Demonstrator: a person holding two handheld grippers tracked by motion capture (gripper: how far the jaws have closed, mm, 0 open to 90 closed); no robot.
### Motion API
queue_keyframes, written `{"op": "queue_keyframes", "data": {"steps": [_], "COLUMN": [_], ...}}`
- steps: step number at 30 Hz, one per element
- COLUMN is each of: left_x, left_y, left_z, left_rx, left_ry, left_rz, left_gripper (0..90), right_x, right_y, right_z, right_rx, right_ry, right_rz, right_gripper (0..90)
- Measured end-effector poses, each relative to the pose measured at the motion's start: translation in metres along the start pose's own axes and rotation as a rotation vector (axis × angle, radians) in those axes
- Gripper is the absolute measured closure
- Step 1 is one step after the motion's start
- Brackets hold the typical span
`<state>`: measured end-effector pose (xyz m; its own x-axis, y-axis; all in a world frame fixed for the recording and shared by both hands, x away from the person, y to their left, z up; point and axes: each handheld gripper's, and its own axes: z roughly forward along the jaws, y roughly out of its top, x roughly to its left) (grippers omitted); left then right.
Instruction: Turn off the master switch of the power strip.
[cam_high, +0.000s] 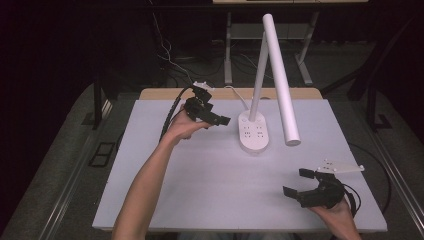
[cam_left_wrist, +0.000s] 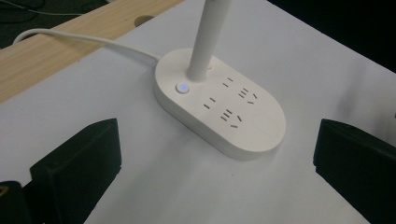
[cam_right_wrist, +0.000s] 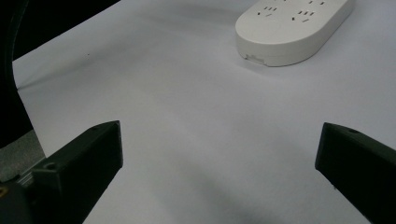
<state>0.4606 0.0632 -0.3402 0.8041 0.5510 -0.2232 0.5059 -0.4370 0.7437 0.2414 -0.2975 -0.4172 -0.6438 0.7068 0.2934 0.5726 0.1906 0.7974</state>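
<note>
On counter (cam_high: 200, 200), centre: white desk lamp (cam_high: 255, 131), socket base | left gripper (cam_high: 216, 116) at 9 o'clock, jaws wide, empty | right gripper (cam_high: 299, 184) at 5 o'clock, jaws wide, empty

a white desk lamp (cam_high: 272, 75) stands centre frame on a white table (cam_high: 210, 185), its oval base (cam_left_wrist: 224, 105) carrying sockets. a white cord (cam_left_wrist: 79, 39) runs off upper left over a wooden edge (cam_left_wrist: 56, 46).

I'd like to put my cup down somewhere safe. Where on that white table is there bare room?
The near middle of the table, between the left forearm and the right gripper, is bare, as is the near left corner. It is crowded at the back, where the left gripper hangs by the lamp base.
</note>
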Motion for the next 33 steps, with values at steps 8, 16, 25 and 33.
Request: {"op": "queue_keyframes", "data": {"steps": [8,16,25,33], "left_x": [0.008,0.019,0.027,0.028], "left_y": [0.014,0.015,0.011,0.011], "left_z": [0.015,0.031,0.044,0.053], "left_rx": [0.022,0.025,0.024,-0.005], "left_ry": [0.000,0.004,0.005,0.032], "left_rz": [0.022,-0.025,-0.058,-0.073], "left_gripper": [0.0,0.2,1.3,4.5], "right_x": [0.000,-0.001,-0.001,-0.001], "right_y": [0.000,0.000,-0.001,-0.001], "right_z": [0.000,-0.001,-0.001,-0.001], "right_rx": [0.003,-0.003,-0.003,-0.003], "right_ry": [-0.002,-0.005,-0.010,-0.011], "right_rz": [-0.010,-0.007,-0.005,-0.008], "right_gripper": [0.1,0.1,0.1,0.1]}}
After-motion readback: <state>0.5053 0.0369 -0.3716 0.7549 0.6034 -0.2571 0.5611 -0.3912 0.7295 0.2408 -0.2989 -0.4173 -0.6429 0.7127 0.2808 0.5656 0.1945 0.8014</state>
